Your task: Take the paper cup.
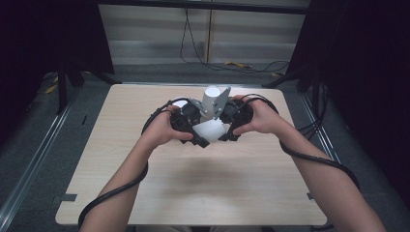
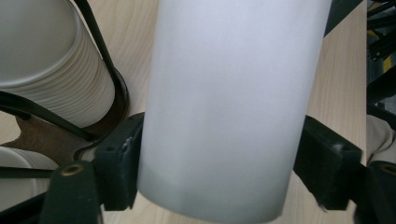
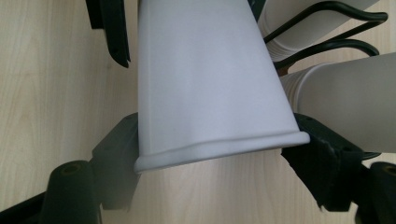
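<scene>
The white paper cup point(image 3: 205, 84) at frame centre sits clenched near its rim in your right tool point(image 1: 226, 131), its base end between your left tool's point(image 1: 200, 140) pads, seemingly gripped. You're probably separating nested cups; next, pull apart gently, above the surface point(image 1: 203, 193).

**A recording lab, not a home**

A bare pale-wood tabletop point(image 1: 193, 193) stands alone on grey floor, boxed in by black curtains point(image 1: 43, 38) at both sides of the frame. Metal rails point(image 1: 34, 164) run along the floor, and loose cables point(image 1: 232, 65) trail beneath the grey back wall at upper centre.
</scene>
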The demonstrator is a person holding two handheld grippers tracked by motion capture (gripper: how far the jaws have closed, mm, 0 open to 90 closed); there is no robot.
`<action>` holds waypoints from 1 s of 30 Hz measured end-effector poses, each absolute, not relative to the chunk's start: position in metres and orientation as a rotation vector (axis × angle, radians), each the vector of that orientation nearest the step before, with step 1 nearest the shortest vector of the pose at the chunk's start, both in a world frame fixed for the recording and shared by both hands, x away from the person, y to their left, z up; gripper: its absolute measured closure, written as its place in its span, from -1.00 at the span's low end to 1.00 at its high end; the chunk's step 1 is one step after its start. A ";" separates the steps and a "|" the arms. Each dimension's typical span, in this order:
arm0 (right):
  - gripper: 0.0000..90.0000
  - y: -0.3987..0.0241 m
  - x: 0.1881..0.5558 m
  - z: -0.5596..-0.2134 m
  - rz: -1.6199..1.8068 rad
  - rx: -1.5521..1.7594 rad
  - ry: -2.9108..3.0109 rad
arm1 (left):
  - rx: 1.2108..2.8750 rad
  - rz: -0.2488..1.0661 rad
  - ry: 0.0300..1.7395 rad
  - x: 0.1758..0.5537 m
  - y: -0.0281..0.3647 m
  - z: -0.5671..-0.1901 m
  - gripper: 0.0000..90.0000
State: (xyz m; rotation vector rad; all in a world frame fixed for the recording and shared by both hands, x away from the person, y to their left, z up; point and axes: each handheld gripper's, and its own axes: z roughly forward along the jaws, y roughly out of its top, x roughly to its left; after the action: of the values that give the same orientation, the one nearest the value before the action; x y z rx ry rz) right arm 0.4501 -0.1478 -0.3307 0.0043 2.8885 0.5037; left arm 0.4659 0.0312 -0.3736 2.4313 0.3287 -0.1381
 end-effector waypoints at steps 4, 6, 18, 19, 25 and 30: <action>-0.49 -0.149 0.450 -0.331 0.516 -0.001 2.890 | 2.424 -0.139 0.322 0.466 0.032 -0.375 -0.29; -0.50 -0.149 0.450 -0.331 0.514 -0.002 2.887 | 2.430 -0.127 0.307 0.466 0.032 -0.375 -0.29; -0.66 -0.155 0.454 -0.335 0.630 0.053 2.912 | 2.395 -0.171 0.296 0.468 0.041 -0.374 -0.27; -0.68 -0.156 0.454 -0.336 0.655 0.064 2.911 | 2.391 -0.172 0.299 0.468 0.042 -0.374 -0.27; -0.67 -0.166 0.455 -0.339 0.747 0.098 2.898 | 2.374 -0.171 0.292 0.470 0.049 -0.372 -0.27; -0.68 -0.175 0.457 -0.342 0.808 0.152 2.887 | 2.356 -0.172 0.305 0.470 0.055 -0.370 -0.27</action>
State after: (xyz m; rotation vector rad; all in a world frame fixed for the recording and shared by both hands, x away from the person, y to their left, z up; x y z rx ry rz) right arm 0.4567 -0.1751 -0.3424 0.1518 2.8873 0.8077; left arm 0.4703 0.0555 -0.3705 2.3558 0.3051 -0.1719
